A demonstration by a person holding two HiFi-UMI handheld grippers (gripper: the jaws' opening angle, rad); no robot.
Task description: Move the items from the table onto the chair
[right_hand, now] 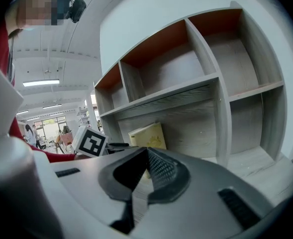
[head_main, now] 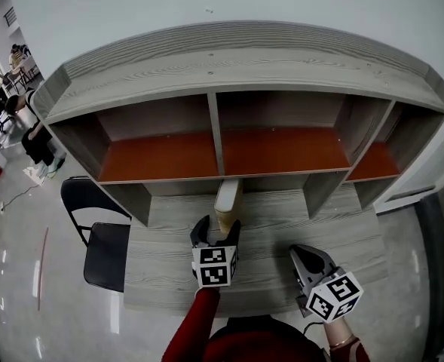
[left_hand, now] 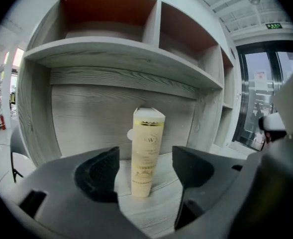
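A tall cream box (head_main: 227,202) with gold print stands upright on the grey wooden table (head_main: 169,270), under the shelf unit. My left gripper (head_main: 218,226) is open right in front of it. In the left gripper view the box (left_hand: 146,153) rises in the gap between the two dark fingers (left_hand: 99,173), and neither pad touches it. My right gripper (head_main: 310,259) hovers over the table's right part with its jaws shut and nothing in them. In the right gripper view the box (right_hand: 148,133) shows beyond the right gripper (right_hand: 146,158). A black chair (head_main: 105,251) stands at the table's left end.
A grey shelf unit (head_main: 229,74) with orange-backed compartments stands on the table's far side and overhangs the box. Its upright dividers (head_main: 318,191) rest on the tabletop. People and furniture show far off at the left (head_main: 10,104). The floor is glossy.
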